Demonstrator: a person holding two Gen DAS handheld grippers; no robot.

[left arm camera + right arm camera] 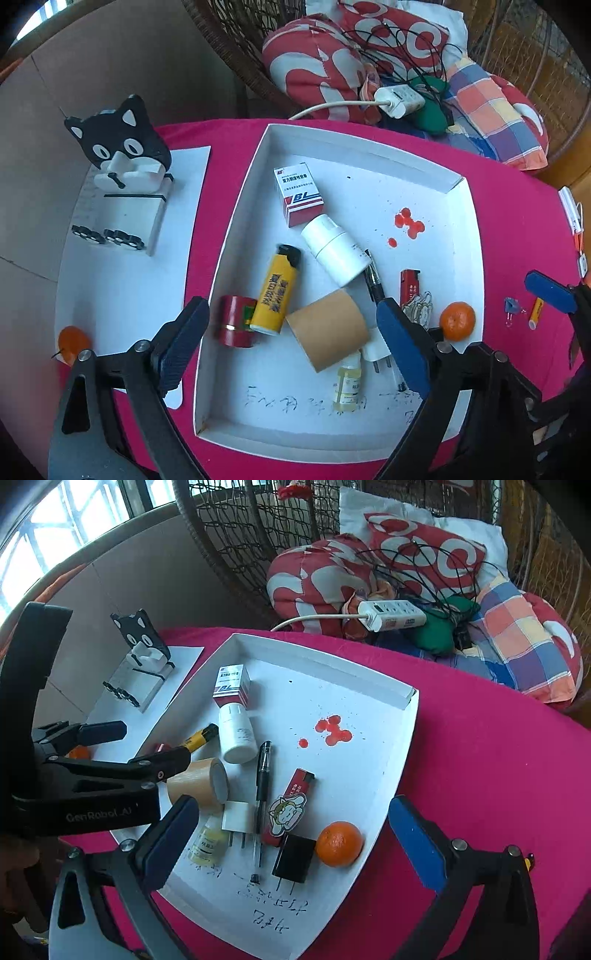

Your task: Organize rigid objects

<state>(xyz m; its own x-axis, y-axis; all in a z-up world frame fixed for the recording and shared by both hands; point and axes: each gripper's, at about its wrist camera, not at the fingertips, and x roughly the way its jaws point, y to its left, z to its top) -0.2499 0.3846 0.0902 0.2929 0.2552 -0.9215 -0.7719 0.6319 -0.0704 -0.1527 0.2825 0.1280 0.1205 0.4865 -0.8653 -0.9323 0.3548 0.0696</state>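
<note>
Both grippers are hanging over the white tray on the pink cloth, pointing steeply down; the left gripper is standing wide, jaws spread, nothing pinched between its blue pads, and under that gap are lying the red tin, the yellow lighter and the tape roll, all touching one another; the right gripper is gaping wide too, holding nothing, and below its span are sitting the black plug, the white plug and the small bottle; the orange is resting just right of the black plug, near the tray's edge; the pen is lying lengthwise down the tray's middle, beside the red lighter with a cartoon sticker over its lower half; further up, the white bottle is lying on its side against the medicine box; red spots are staining the bare floor of the tray; off to the left a second orange is sitting on the white sheet, well apart from the cat stand; a power strip is lying on the cushions behind.
</note>
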